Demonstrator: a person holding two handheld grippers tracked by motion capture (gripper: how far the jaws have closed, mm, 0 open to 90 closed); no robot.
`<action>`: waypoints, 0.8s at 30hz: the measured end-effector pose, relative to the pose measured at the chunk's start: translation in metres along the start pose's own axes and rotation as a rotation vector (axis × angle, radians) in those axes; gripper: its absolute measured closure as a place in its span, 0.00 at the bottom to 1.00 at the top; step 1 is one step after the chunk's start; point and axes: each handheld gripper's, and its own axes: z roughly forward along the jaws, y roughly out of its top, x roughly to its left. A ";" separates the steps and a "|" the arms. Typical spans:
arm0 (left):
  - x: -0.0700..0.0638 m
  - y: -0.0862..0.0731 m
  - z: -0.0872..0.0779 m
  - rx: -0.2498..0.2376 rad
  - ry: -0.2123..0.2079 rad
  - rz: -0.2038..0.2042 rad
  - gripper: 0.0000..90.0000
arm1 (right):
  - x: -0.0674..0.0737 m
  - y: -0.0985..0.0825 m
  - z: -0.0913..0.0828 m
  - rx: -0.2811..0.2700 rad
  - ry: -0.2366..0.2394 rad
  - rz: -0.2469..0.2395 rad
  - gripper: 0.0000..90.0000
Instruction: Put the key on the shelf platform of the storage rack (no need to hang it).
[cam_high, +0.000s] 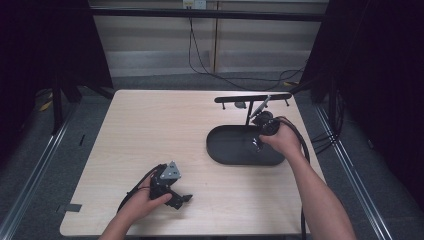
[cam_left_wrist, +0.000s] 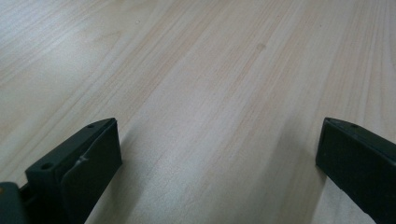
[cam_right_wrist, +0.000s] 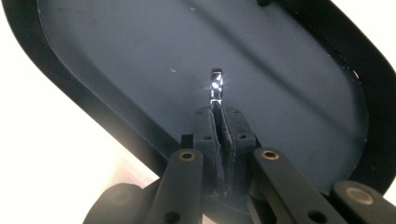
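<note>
My right gripper (cam_high: 258, 145) hovers over a black oval tray (cam_high: 227, 150) at the right of the table. Seen in the right gripper view, its jaws (cam_right_wrist: 223, 116) are pressed together on a small shiny metal piece (cam_right_wrist: 216, 86), which sticks out past the fingertips above the tray's dark floor (cam_right_wrist: 140, 56). What the piece is I cannot tell. My left gripper (cam_high: 182, 199) rests low near the table's front edge, held by a hand. Its jaws (cam_left_wrist: 219, 154) stand wide apart over bare wood (cam_left_wrist: 210, 70), with nothing between them.
A black stand with a horizontal crossbar (cam_high: 252, 98) rises from the far end of the tray. The light wooden table (cam_high: 150, 125) is surrounded by grey floor, metal rails and dark curtains. Cables trail from both grippers.
</note>
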 end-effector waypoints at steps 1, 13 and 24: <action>0.000 0.000 0.000 0.003 -0.001 0.001 0.00 | 0.000 0.000 0.001 -0.001 0.001 0.002 0.95; 0.000 0.000 0.000 0.003 -0.001 0.001 0.00 | 0.000 0.000 0.009 0.000 -0.005 -0.003 0.95; 0.000 0.000 0.000 0.003 -0.002 -0.001 0.00 | 0.002 0.002 0.016 -0.002 -0.007 -0.019 0.95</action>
